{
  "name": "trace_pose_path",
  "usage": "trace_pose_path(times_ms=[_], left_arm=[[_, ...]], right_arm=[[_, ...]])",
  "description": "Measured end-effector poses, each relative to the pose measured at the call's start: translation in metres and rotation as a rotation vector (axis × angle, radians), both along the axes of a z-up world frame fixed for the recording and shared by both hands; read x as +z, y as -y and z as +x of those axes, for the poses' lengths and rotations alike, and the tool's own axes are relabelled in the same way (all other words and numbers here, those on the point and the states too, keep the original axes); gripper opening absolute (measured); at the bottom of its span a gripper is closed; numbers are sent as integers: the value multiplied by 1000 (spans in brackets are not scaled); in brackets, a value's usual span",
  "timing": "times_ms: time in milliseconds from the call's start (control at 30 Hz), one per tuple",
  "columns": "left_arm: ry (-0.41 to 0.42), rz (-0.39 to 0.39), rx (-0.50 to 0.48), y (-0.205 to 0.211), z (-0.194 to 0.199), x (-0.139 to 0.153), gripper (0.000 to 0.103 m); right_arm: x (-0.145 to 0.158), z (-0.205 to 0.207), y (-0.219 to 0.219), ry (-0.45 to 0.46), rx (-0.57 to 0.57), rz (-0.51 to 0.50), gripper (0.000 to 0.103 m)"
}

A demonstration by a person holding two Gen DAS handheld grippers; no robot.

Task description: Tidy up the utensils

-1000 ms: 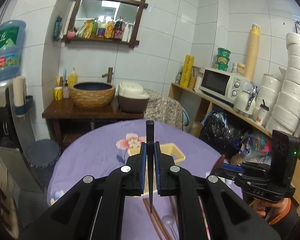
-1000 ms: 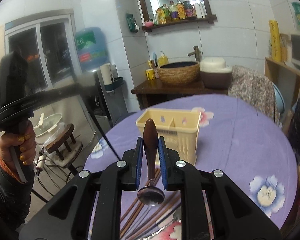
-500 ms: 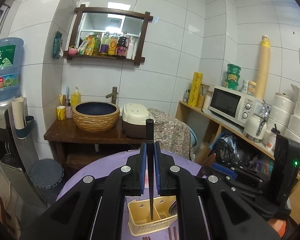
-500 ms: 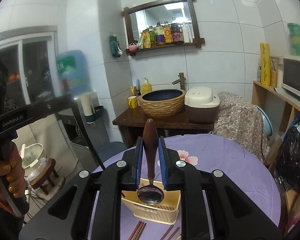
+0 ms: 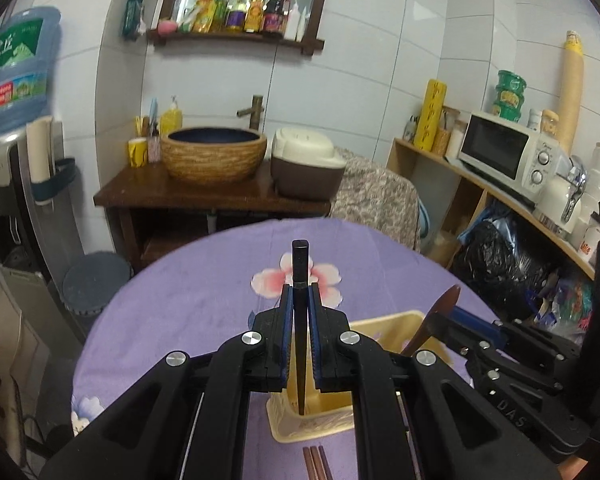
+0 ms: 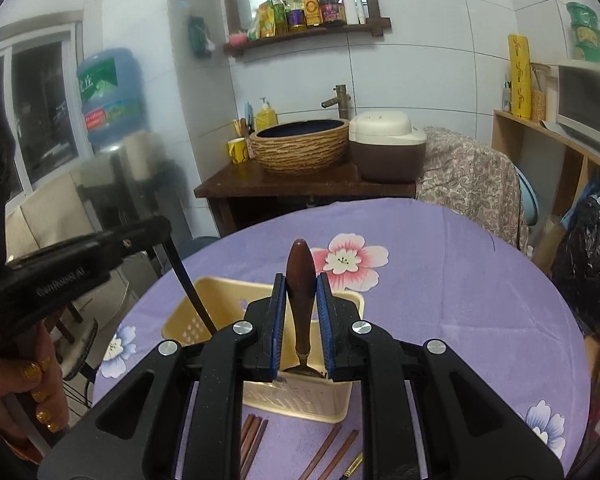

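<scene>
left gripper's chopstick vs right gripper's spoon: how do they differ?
1. The chopstick is black, thin and straight; the spoon has a thick, rounded brown wooden handle with a metal bowl end.
2. The chopstick's lower tip shows in full, tapering; the spoon's bowl is mostly hidden behind the right gripper.

Shared: each is clamped in a shut gripper (chopstick in the left gripper), standing roughly upright over the yellow basket.

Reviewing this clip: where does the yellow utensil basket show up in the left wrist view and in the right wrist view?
Left wrist: yellow utensil basket sits low, right of centre, mostly behind the left claw.
Right wrist: basket low, left of centre, partly behind the right claw.
Shared landmark: the pink flower printed on the purple tablecloth just beyond the basket.
</scene>
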State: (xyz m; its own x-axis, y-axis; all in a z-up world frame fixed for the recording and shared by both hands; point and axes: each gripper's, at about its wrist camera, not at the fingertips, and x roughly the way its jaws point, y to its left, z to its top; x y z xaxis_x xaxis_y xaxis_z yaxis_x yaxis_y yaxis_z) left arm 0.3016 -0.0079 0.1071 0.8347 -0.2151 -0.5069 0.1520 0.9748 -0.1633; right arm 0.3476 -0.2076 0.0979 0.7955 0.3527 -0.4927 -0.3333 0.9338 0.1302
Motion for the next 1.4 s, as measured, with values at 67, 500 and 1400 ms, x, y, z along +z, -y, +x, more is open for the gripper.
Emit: trace_pose_path(times_ms=[67, 500, 1400], left_arm=[[13, 2, 12, -3, 0, -5, 9], [59, -38, 27, -14, -16, 6, 68], [-61, 105, 150, -37, -168, -111, 97]], right_arm=[[-5, 1, 0, -2, -8, -9, 17], [-5, -12, 6, 63, -46, 13, 41], [-109, -169, 67, -114, -276, -178, 95]])
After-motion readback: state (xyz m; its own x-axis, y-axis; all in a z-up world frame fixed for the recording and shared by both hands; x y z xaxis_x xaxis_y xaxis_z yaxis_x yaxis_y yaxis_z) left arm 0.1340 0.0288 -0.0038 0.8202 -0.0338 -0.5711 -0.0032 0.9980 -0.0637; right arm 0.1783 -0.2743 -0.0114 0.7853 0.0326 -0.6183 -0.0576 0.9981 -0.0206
